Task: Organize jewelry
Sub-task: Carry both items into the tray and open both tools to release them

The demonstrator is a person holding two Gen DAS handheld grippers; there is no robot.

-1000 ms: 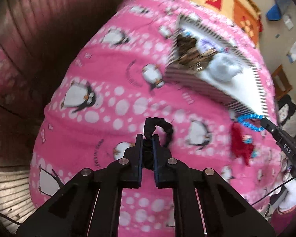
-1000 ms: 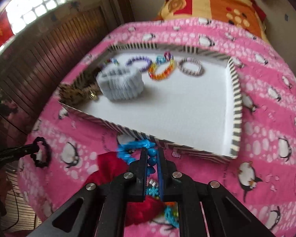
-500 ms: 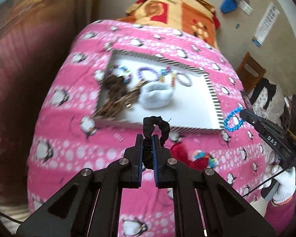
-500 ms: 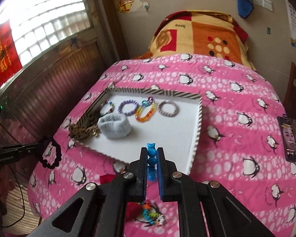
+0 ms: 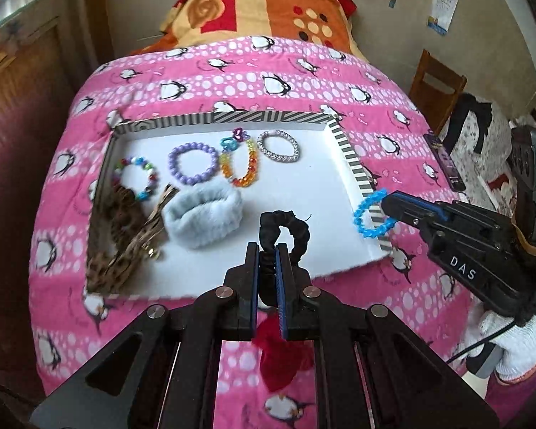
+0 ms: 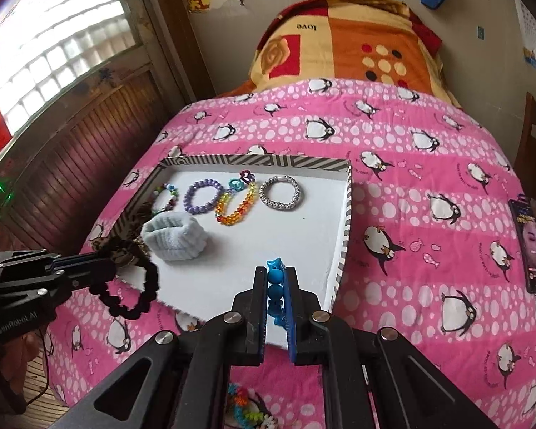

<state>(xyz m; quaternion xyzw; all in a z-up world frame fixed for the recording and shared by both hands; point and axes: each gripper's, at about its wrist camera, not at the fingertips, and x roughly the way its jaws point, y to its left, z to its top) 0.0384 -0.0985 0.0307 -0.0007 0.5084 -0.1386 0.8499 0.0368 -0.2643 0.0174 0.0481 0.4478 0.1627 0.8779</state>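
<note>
Both views are taken from the wrists, steeply downward along the fingers, toward the bed's head at twelve o'clock. In the left wrist view the striped tray (image 5: 353, 168) is seen close and central, with the right gripper (image 5: 384, 203) entering at three o'clock. In the right wrist view the tray (image 6: 345, 236) is set slightly left, the left gripper (image 6: 114, 262) at nine o'clock. The tray, the pink penguin blanket (image 5: 303, 71) and the orange quilt (image 6: 357, 46) are shared.
</note>
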